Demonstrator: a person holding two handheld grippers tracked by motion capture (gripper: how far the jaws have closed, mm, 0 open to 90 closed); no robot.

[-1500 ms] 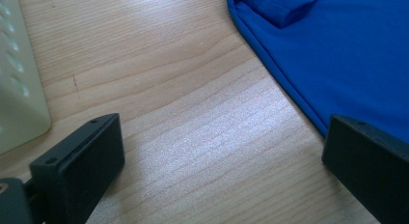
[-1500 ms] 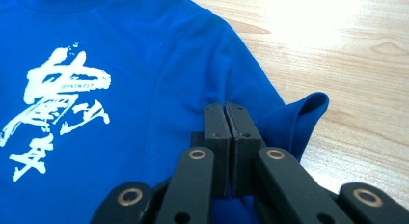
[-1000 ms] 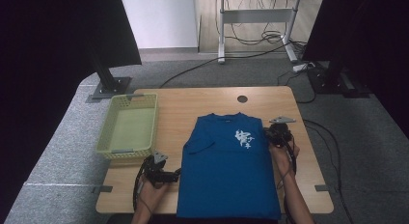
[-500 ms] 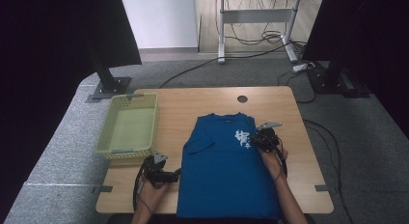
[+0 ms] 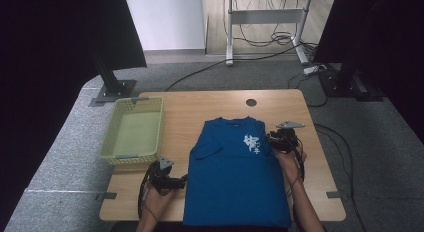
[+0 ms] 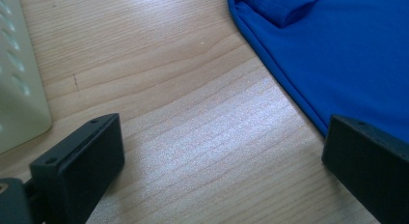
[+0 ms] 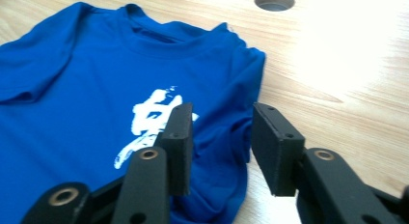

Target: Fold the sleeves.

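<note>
Looking first at the green basket (image 5: 134, 133) (nothing in it), we find the blue T-shirt (image 5: 235, 179) flat on the bench (image 5: 210, 104). Our right tongs (image 7: 219, 137) have just been opening over its folded sleeve, unclenched. Our left tongs (image 6: 217, 171) gape wide, released.

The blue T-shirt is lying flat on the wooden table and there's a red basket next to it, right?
Not quite. The basket is pale yellow-green, not red; the high view shows it. The rest holds: the blue T-shirt lies flat on the wooden table, with the basket beside it.
</note>
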